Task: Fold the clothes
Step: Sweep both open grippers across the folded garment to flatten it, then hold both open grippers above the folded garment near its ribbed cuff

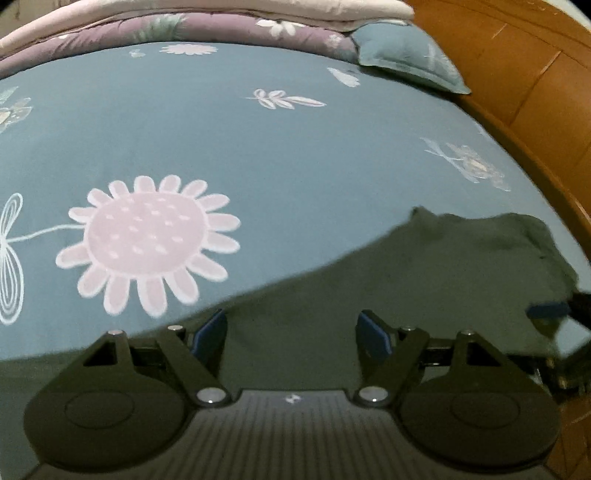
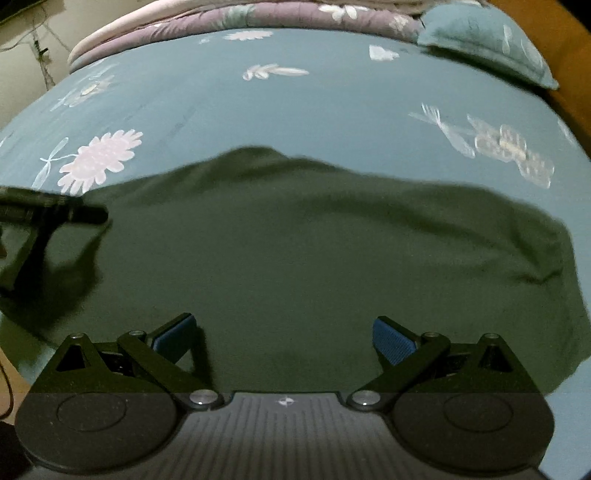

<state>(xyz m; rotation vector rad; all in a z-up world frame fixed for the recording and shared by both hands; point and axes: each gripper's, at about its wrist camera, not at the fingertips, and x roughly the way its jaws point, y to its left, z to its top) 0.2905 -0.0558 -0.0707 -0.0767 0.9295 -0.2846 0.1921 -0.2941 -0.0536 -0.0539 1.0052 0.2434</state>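
A dark green garment [image 2: 314,240] lies spread on the blue flowered bed sheet [image 2: 314,103]. It also shows in the left wrist view [image 1: 424,266], filling the lower right. My left gripper [image 1: 291,328] is open and empty, just above the garment's left edge; it also shows in the right wrist view [image 2: 55,214] at the far left. My right gripper [image 2: 286,336] is open and empty over the garment's near part; one of its blue pads shows at the left wrist view's right edge [image 1: 546,308].
A blue pillow [image 2: 487,37] and folded purple and pink quilts [image 2: 258,14] lie at the far end of the bed. A wooden bed frame [image 1: 535,74] runs along the right side. A wall with cables [image 2: 33,48] is at the far left.
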